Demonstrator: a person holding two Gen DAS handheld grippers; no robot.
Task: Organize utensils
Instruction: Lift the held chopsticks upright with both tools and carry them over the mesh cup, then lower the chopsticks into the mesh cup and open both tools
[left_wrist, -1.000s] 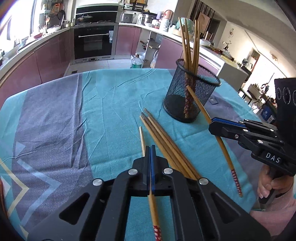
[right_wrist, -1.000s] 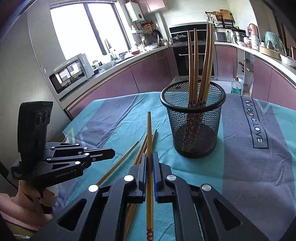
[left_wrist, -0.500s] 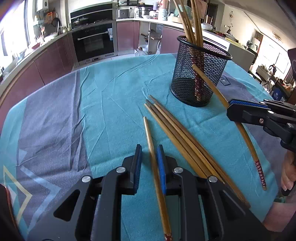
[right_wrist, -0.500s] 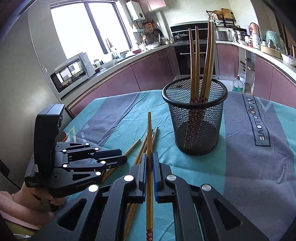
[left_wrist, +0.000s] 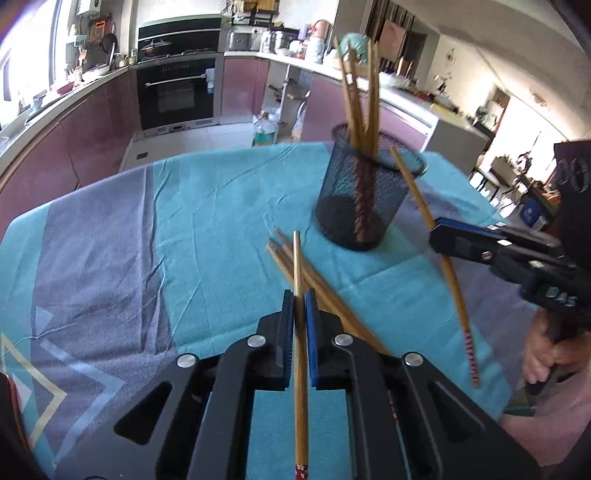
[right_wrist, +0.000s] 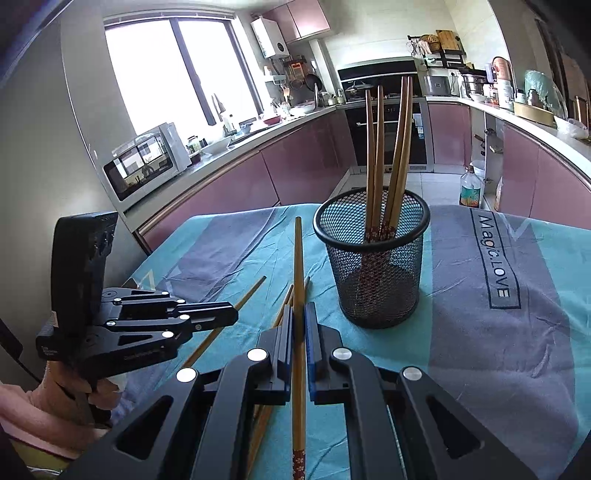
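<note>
On the left side of the desk (left_wrist: 92, 258), which wears a teal and grey cloth, the left tool (left_wrist: 299, 306) is clamped on a single wooden chopstick (left_wrist: 300, 332). Its two blue-padded jaws press against the stick from both sides. The stick runs forward past the fingertips, and its patterned red end trails back beneath the tool body.

Just right of that tool, a small bundle of loose chopsticks (left_wrist: 325, 291) lies flat on the cloth, fanned slightly, with the near ends hidden under the tool.

Further right and a little farther back stands the black mesh holder (left_wrist: 364, 206), upright on the desk. Several chopsticks (left_wrist: 360, 85) lean inside it, patterned ends down.

Right again, the right tool (right_wrist: 300, 317) grips a second chopstick (right_wrist: 298, 266), jaws pressed against it from both sides. In the left wrist view this stick slants upward, and its plain tip lies in line with the holder's rim; whether they touch cannot be told. In the right wrist view the holder (right_wrist: 373, 266) sits just right of that stick.
</note>
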